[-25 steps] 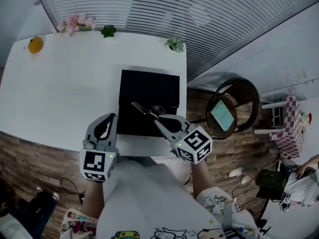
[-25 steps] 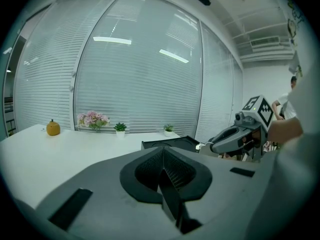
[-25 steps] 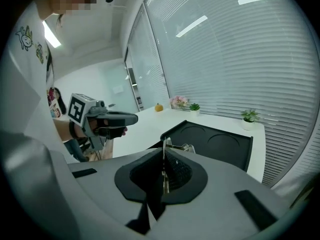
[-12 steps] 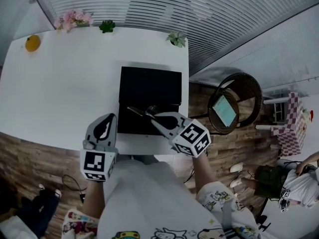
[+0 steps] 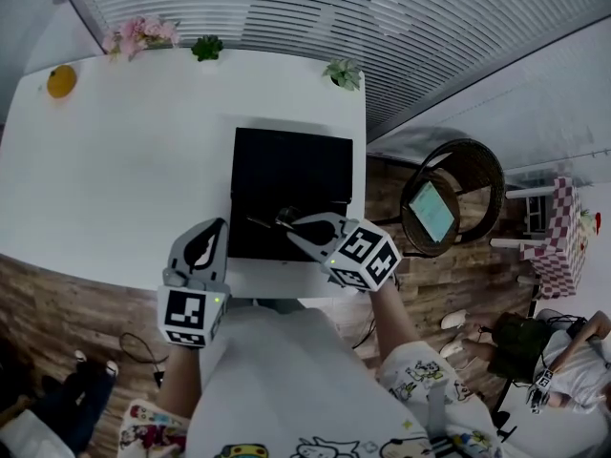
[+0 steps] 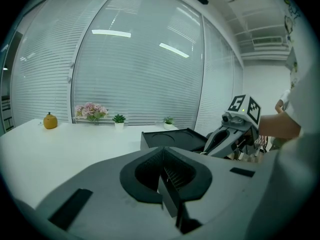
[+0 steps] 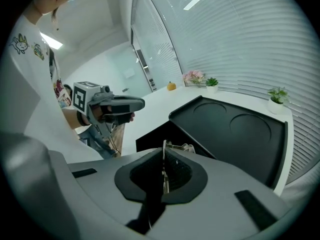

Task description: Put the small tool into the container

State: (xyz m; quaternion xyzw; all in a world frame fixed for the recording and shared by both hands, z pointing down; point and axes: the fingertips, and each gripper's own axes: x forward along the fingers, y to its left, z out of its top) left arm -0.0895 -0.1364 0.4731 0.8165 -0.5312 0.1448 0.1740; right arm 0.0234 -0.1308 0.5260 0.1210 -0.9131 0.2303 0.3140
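A black, box-like container (image 5: 286, 175) sits on the white table (image 5: 124, 179), its top showing two round recesses (image 7: 235, 126). My right gripper (image 5: 292, 224) hovers over the container's near edge, shut on a small thin metal tool (image 5: 267, 224). In the right gripper view the tool (image 7: 163, 176) stands edge-on between the pads, and its end (image 7: 180, 147) pokes out past them. My left gripper (image 5: 199, 253) is shut on nothing at the table's near edge, left of the container (image 6: 172, 138). In the left gripper view its jaws (image 6: 167, 184) meet, and the right gripper (image 6: 227, 133) shows beyond.
An orange fruit (image 5: 61, 81), pink flowers (image 5: 141, 36) and two small potted plants (image 5: 206, 48) (image 5: 343, 72) line the table's far edge. A round dark stool holding a tablet (image 5: 449, 203) stands on the wooden floor, right of the table.
My right gripper has shifted slightly left and away from me with the tool, whose tip now lies nearer the container's front edge. The left gripper has stayed in place.
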